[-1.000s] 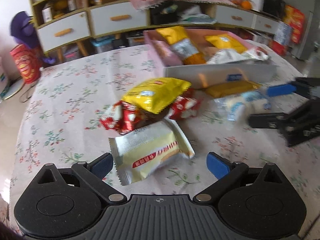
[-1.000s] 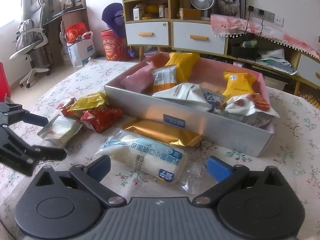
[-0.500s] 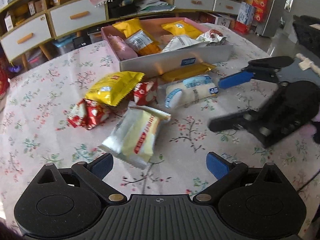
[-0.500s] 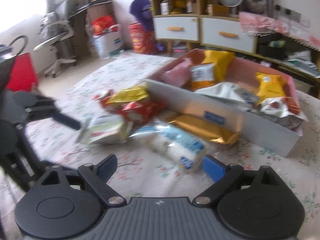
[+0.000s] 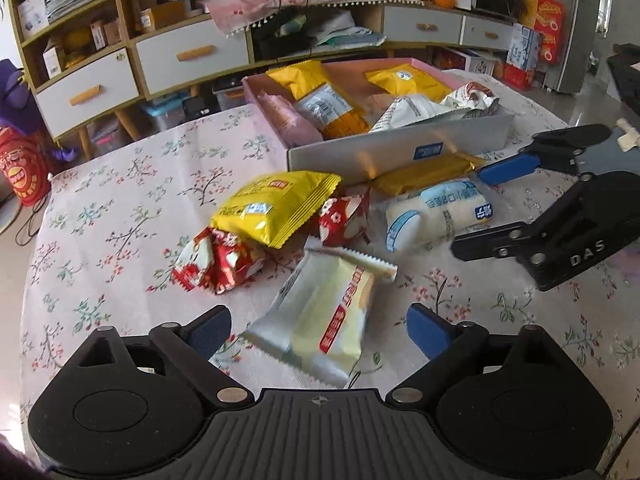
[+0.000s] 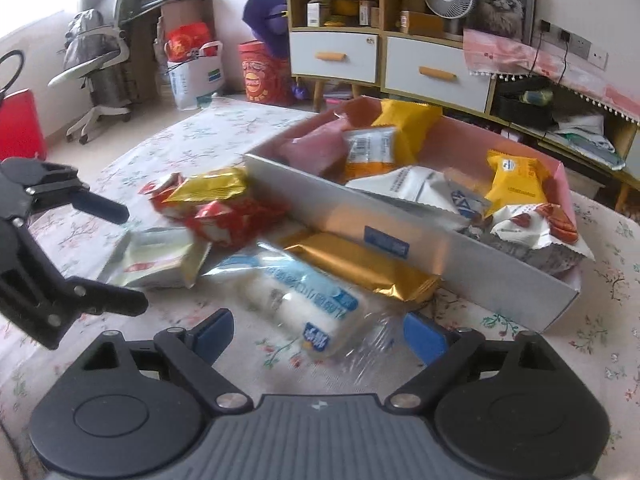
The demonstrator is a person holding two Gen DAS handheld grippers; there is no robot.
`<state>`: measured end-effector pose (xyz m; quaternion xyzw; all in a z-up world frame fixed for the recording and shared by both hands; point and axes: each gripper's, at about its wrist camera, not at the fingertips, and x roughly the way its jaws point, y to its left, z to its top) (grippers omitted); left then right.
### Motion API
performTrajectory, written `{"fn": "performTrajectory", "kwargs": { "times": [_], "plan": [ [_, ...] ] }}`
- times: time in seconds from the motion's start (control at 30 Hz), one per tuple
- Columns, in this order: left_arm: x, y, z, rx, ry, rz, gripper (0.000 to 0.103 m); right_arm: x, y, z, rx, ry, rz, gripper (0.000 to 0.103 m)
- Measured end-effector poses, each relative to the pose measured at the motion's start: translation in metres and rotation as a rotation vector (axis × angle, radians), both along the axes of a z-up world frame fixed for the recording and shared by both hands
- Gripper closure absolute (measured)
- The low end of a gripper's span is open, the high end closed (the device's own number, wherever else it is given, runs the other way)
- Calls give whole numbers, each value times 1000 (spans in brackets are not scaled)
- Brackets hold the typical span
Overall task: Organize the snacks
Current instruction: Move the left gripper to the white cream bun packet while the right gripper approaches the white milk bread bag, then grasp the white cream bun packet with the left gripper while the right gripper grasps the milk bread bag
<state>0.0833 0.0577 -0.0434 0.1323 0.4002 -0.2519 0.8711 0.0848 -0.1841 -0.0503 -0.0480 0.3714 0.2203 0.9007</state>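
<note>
Right now your left gripper [image 5: 319,326] has its jaws spread wide, and the cream snack packet [image 5: 320,320] with the red label lies on the floral tablecloth [image 5: 120,216] between the two blue pads [image 5: 426,330], low in the centre of the left wrist view; neither pad is pressing it, and there is bare cloth on each side of the wrapper. Your right gripper [image 6: 319,332] is just as wide open, its fingers flanking the near end of the clear-wrapped white roll [image 6: 296,300] with blue print, which sits at lower centre of the right wrist view; whether the crinkled end of the wrapper touches the right-hand pad, you cannot tell. Just behind that roll lies the gold bar packet [image 6: 360,264], right against the grey front wall of the box [image 6: 460,260]. The box fills the upper right of that view and already holds yellow, pink and white packets. Left of the roll in the same view, the yellow bag [image 6: 208,188] rests on top of the red packets [image 6: 228,220]. In the left wrist view your right gripper [image 5: 476,208] shows at the right edge, open, with the white roll's end between its fingers.
</note>
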Motion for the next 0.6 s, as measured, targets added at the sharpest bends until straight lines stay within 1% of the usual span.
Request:
{"fn": "performTrajectory", "kwargs": {
  "times": [0.13, 0.17, 0.3, 0.33, 0.4, 0.47, 0.53, 0.6],
  "plan": [
    [0, -4, -2, -1, 8, -19, 21, 0, 2, -1, 28, 1, 27, 24],
    [0, -4, -2, 4, 11, -25, 22, -1, 3, 0, 33, 8, 38, 26],
    [-2, -4, -1, 15, 32, -41, 34, -11, 6, 5, 39, 34, 94, 36],
    [-2, -4, -1, 17, 38, -41, 37, -14, 7, 6, 39, 42, 112, 37],
    [-1, -3, -1, 22, 45, -34, 40, -19, 9, 9, 37, 54, 143, 39],
    [0, -4, -2, 32, 50, -21, 41, -24, 12, 11, 18, 45, 168, 39],
    [1, -4, -4, 43, 55, -6, 41, -25, 14, 12, -14, 20, 157, 40],
    [1, -4, -5, 38, 58, 8, 41, -21, 12, 10, -32, 9, 135, 40]
  ]
}}
